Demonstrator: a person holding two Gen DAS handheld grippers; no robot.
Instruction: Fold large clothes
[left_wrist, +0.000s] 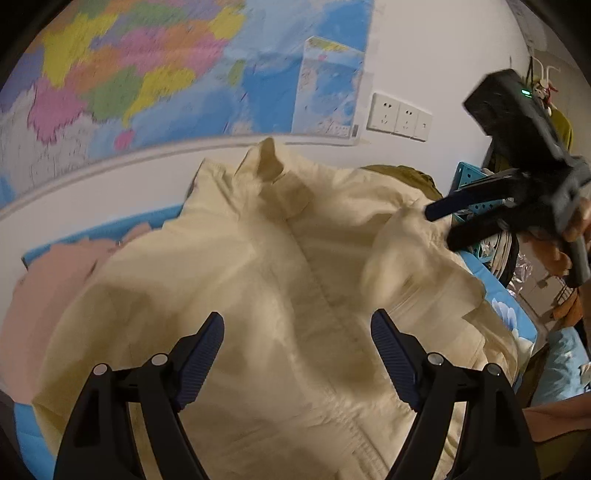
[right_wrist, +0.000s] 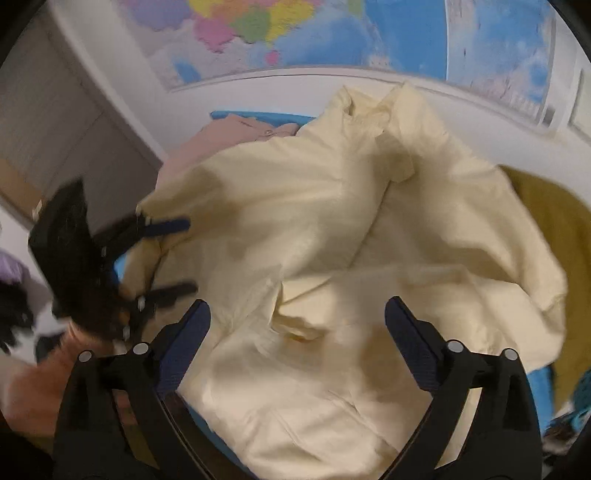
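Note:
A large cream jacket (left_wrist: 295, 258) lies spread and rumpled on the blue bed sheet (left_wrist: 506, 310), collar toward the wall. My left gripper (left_wrist: 297, 321) hovers open over its lower front, and neither pad presses the cloth. My right gripper (left_wrist: 441, 229) stands open at the jacket's right side, beside a folded-in sleeve. In the right wrist view the right gripper (right_wrist: 297, 306) is wide open above the cream jacket (right_wrist: 314, 221), where a sleeve lies folded across the body. The left gripper (right_wrist: 190, 254) shows open at the jacket's left edge.
A pink garment (left_wrist: 48, 280) lies at the far left of the bed, partly under the jacket. An olive garment (right_wrist: 554, 229) lies at the right. A wall map (left_wrist: 147, 74) and sockets (left_wrist: 400, 116) are behind. A teal crate (left_wrist: 469, 181) stands past the bed's right edge.

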